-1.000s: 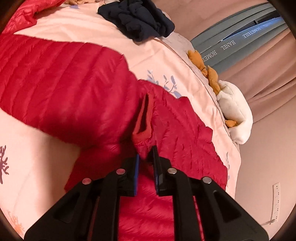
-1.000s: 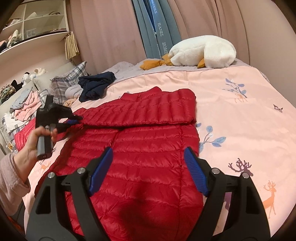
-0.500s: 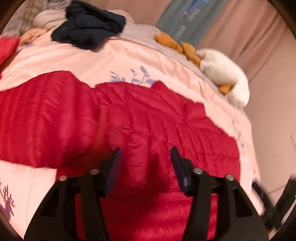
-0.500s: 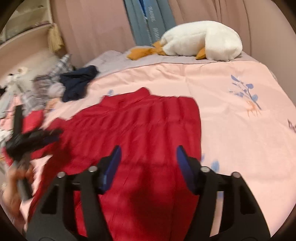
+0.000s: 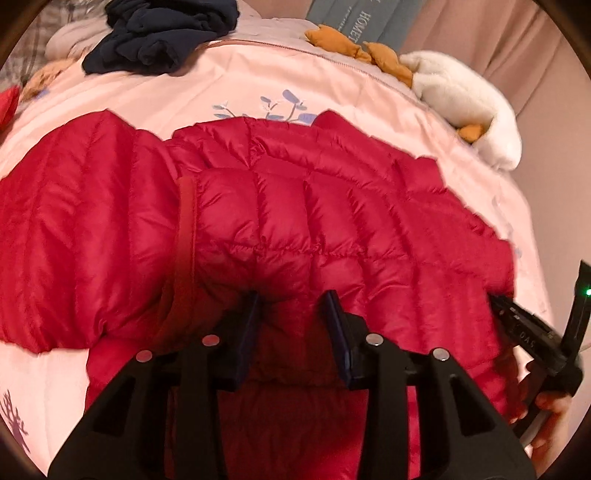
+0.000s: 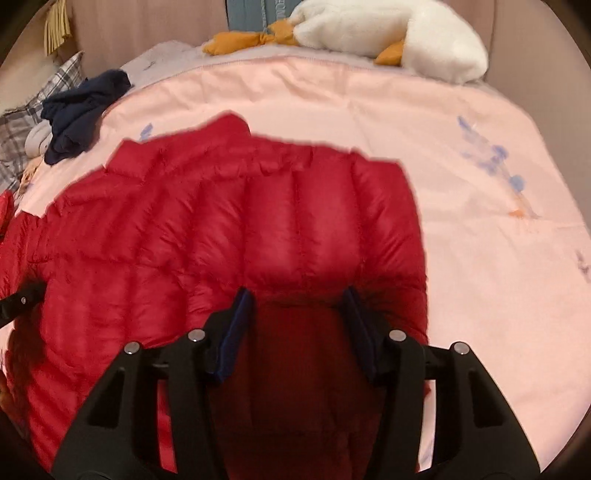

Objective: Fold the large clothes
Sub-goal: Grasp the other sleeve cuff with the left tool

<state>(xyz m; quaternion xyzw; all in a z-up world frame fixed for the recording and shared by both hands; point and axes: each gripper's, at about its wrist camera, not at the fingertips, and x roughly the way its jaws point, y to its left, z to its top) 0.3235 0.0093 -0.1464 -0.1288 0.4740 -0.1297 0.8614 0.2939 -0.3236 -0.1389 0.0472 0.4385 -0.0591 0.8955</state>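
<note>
A red quilted down jacket [image 5: 295,221] lies spread on the pink bedspread [image 5: 229,77], a sleeve folded across its body. My left gripper [image 5: 293,306] is open, its blue-padded fingers low over the folded sleeve's near edge. The jacket also shows in the right wrist view [image 6: 229,229]. My right gripper [image 6: 297,301] is open, fingers close above the jacket's right part near the folded edge. The right gripper also shows at the far right of the left wrist view [image 5: 495,301]. Neither gripper holds anything.
A dark navy garment [image 5: 162,33] lies bunched at the bed's far left. A white plush goose with orange feet [image 6: 388,33] lies at the far end by the curtains. A plaid pillow [image 6: 22,118] is at left. Bare pink bedspread [image 6: 480,240] lies right of the jacket.
My left gripper let go of the red sleeve and opened, then moved over the jacket's middle. My right gripper came down and forward, close over the jacket.
</note>
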